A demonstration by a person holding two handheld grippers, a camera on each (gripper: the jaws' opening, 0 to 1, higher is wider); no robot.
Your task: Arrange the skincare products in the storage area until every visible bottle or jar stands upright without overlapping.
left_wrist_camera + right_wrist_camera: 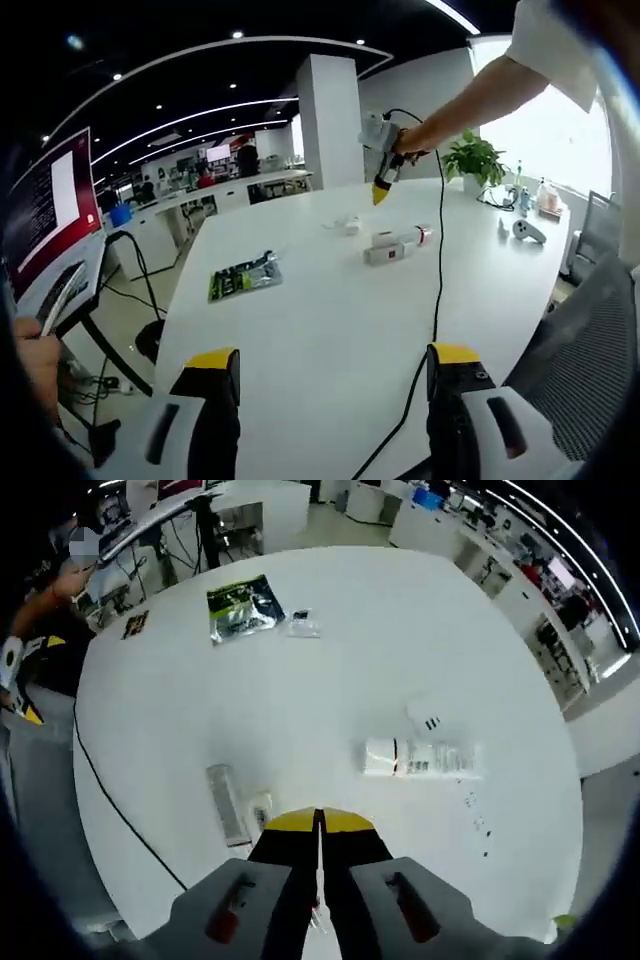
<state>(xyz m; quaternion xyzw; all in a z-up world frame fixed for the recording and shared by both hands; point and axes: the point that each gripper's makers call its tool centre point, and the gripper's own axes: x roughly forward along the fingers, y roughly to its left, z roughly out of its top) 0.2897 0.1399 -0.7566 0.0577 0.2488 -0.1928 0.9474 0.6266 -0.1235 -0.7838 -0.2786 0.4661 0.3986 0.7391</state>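
Note:
A white tube with a red band lies on its side on the white table, next to a small box. My left gripper stands open near the table's close edge, nothing between its yellow-tipped jaws. A hand holds my right gripper above the far side of the table, yellow tips together. In the right gripper view the shut gripper hovers over the table. The white tube lies flat to its right, beside a small white pack. A grey flat stick and a small white bottle lie just left of the jaws.
A green foil packet lies on the table with a small clear sachet beside it. A black cable crosses the table. A potted plant, several bottles and a grey controller sit at the far end.

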